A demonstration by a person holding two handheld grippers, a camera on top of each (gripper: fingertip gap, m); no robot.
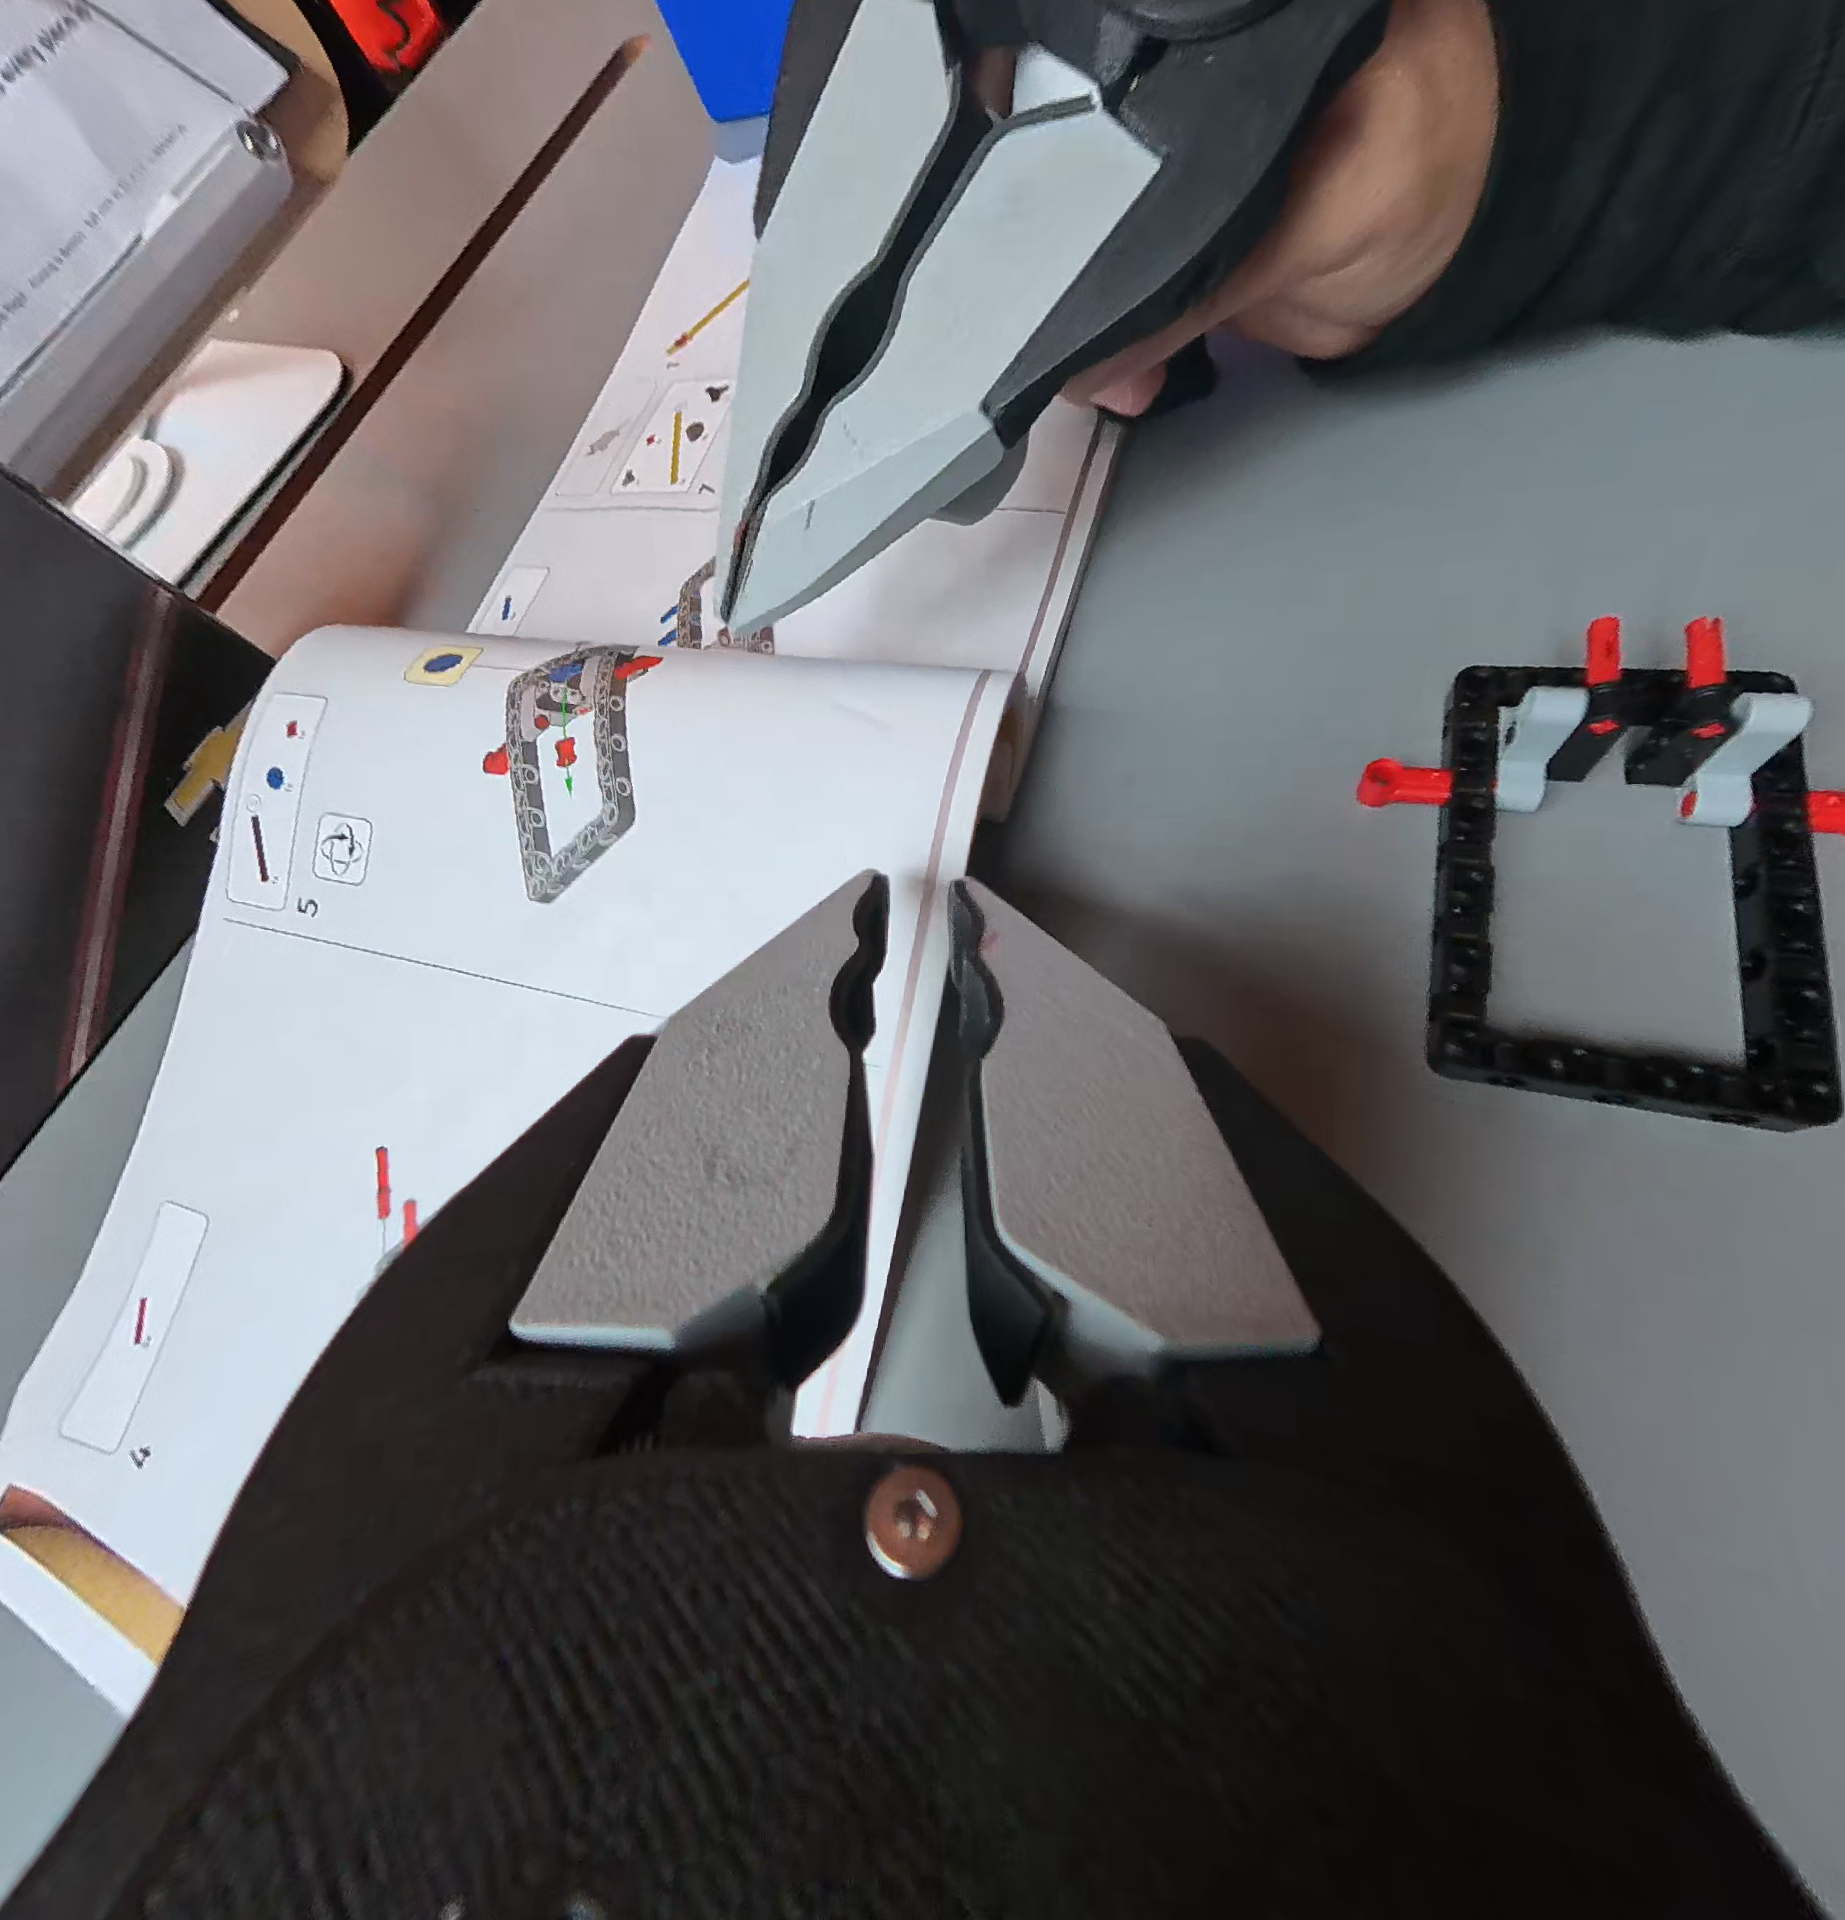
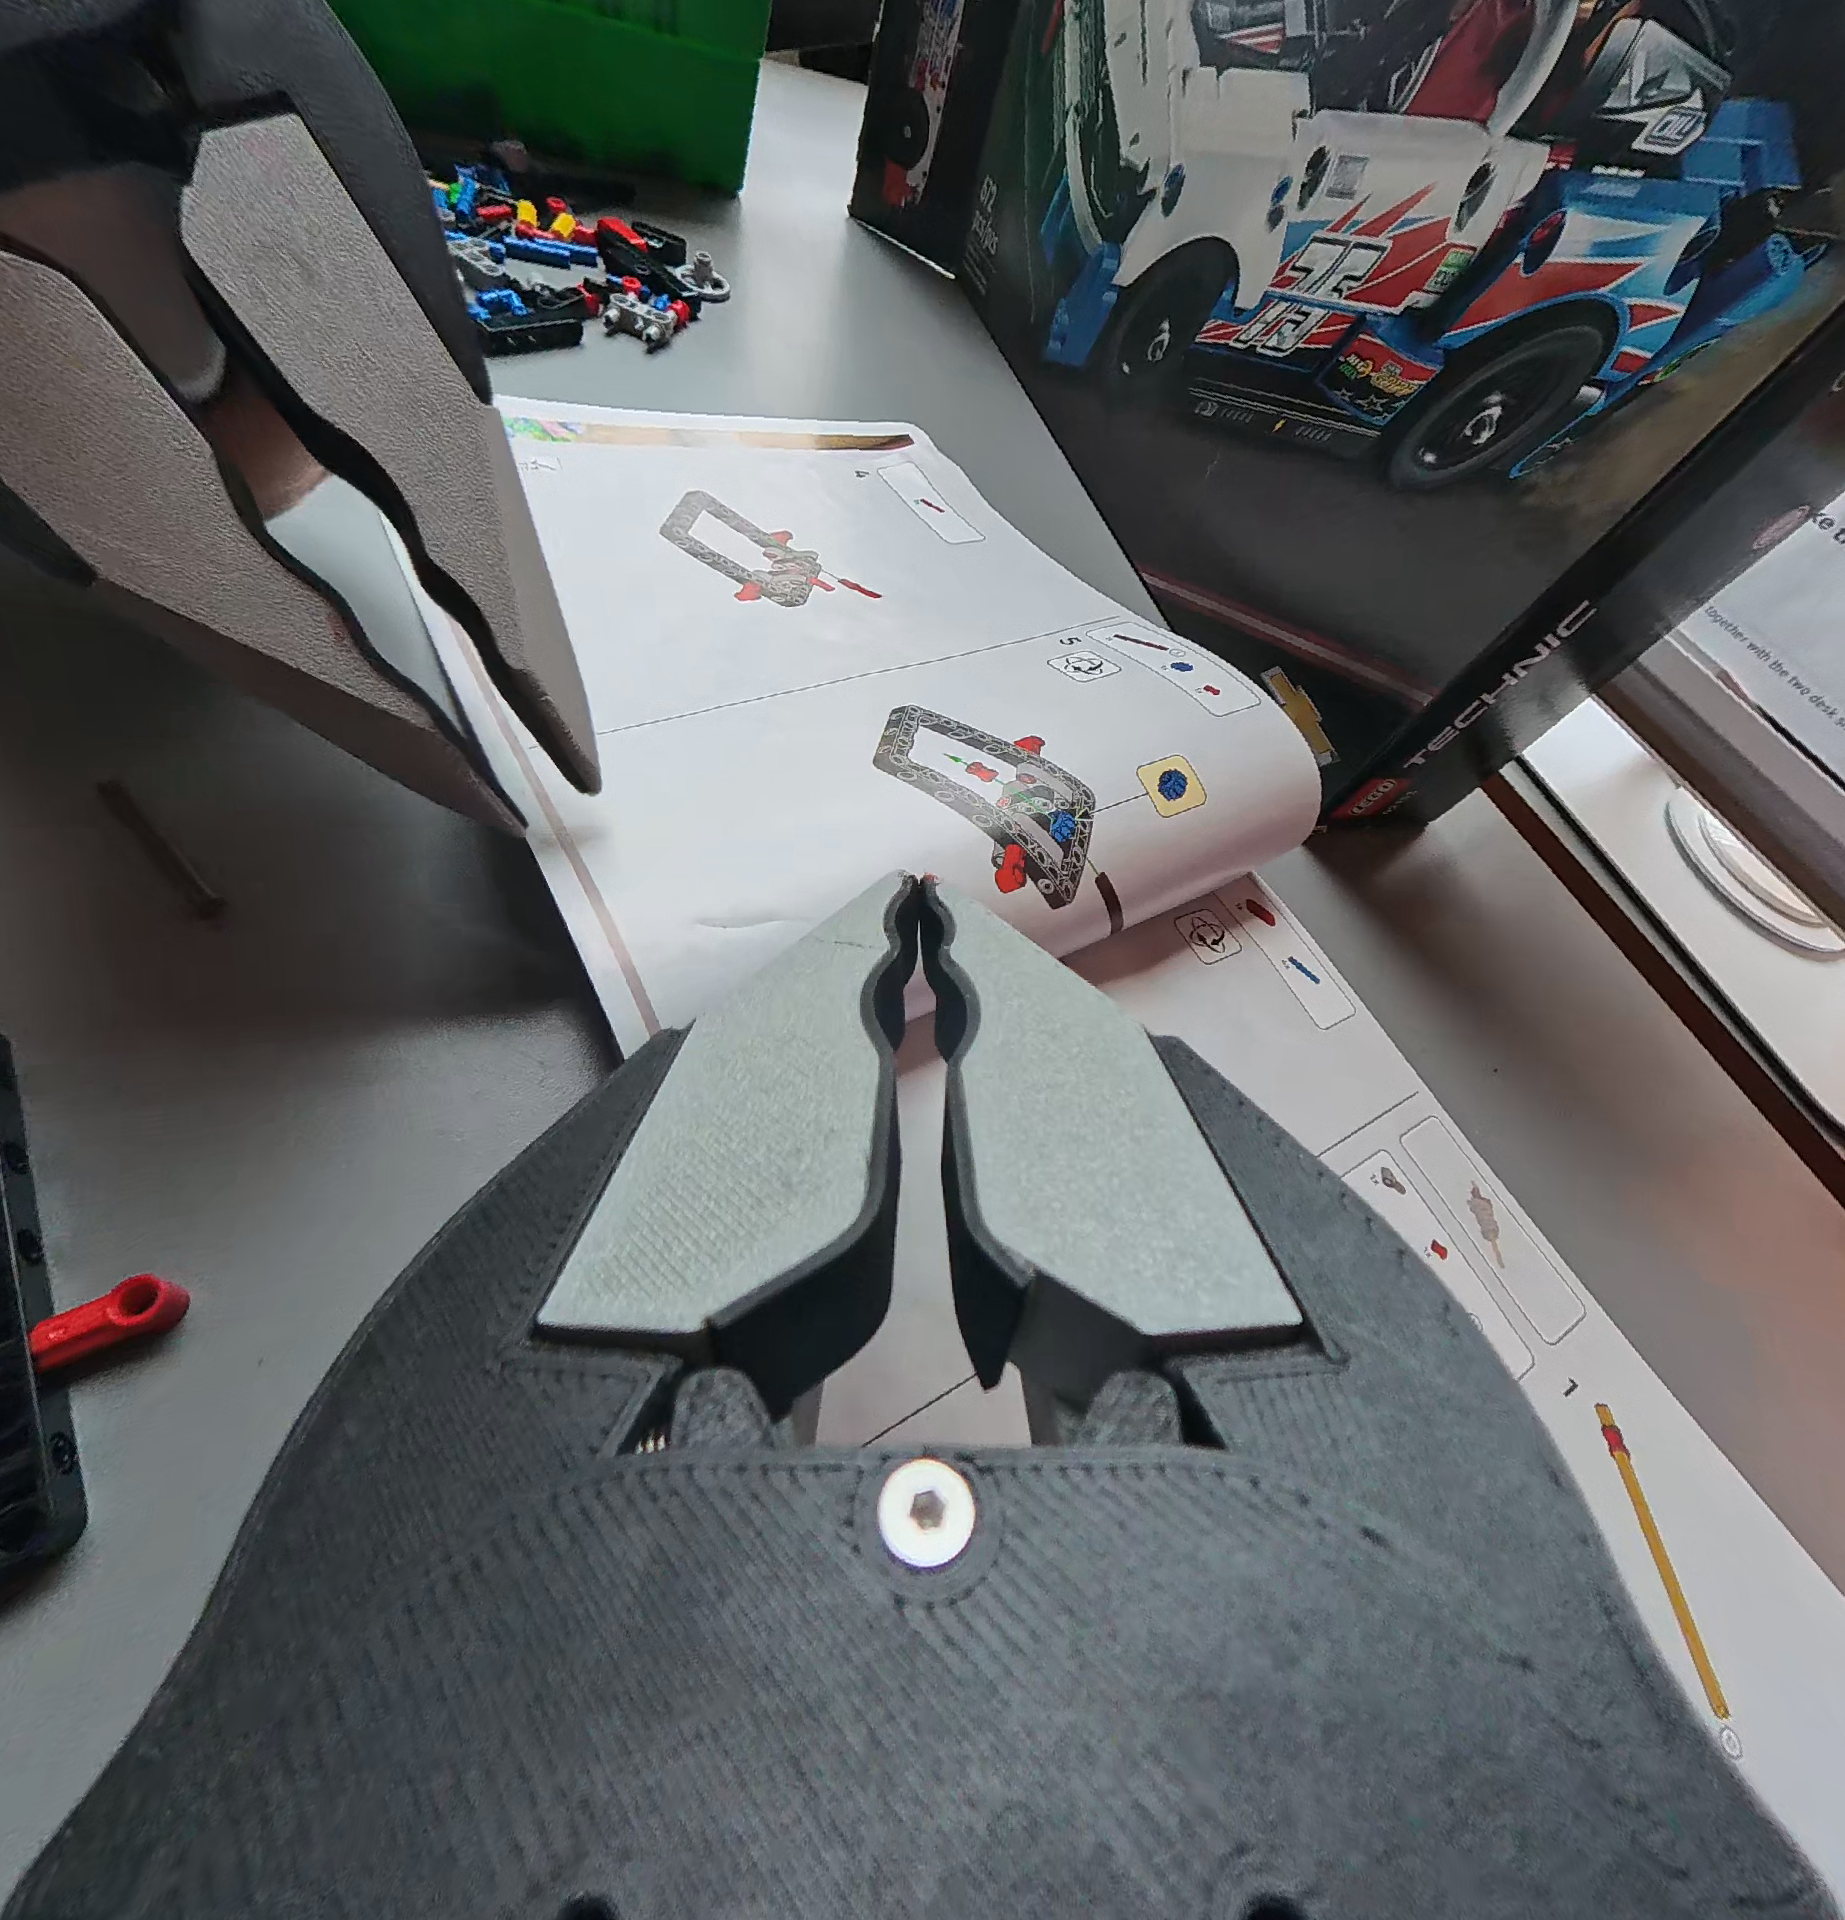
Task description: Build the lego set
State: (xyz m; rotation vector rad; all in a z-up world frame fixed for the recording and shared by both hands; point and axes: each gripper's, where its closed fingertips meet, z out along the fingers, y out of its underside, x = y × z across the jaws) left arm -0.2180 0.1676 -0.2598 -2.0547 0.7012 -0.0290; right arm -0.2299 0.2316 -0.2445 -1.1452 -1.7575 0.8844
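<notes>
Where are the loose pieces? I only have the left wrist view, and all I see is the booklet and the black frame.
Observer: The loose pieces lie in a pile on the table, past the far end of the booklet and in front of a green bin.
Operator: Anything nearer the left hand-held gripper?
Observer: A thin brownish rod lies on the table beside the booklet, below that hand-held gripper.
Operator: What's the dark thing beside the booklet?
Observer: The set's box, standing upright, with a race car pictured on its front.
</notes>
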